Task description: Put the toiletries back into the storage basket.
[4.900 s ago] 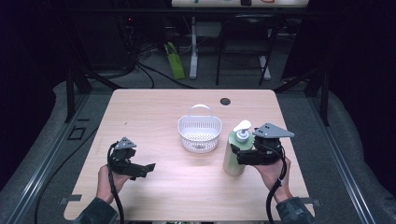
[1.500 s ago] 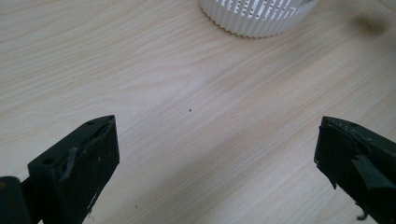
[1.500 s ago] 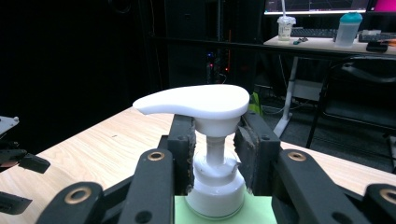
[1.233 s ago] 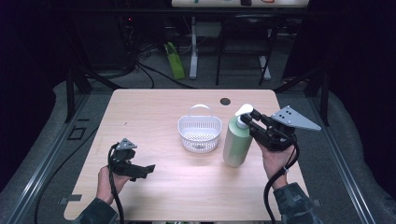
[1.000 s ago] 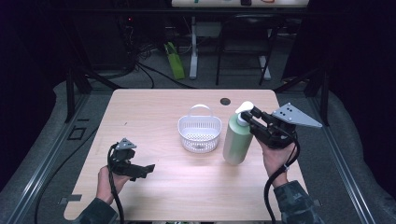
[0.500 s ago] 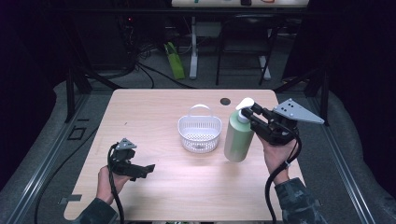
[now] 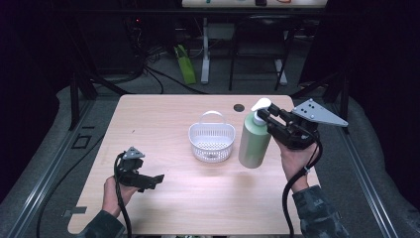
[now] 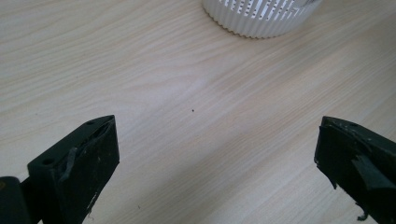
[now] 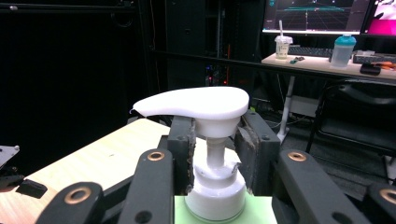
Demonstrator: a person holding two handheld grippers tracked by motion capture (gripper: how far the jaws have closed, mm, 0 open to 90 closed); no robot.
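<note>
Our right gripper clamps its jaws on the pump neck of the green bottle. At 9 o'clock from it sits the white basket. Our left gripper holds its jaws apart over the desk.

Green soap bottle with white pump top, standing tall on my table, just beside white basket.

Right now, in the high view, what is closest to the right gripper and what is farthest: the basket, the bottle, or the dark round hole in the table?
From the right gripper:
1. Bottle: its pump neck sits between the jaws, so it is touching.
2. Hole: just to the gripper's left, toward the table's far edge.
3. Basket: farthest, at the table's middle, left of the bottle.
</note>
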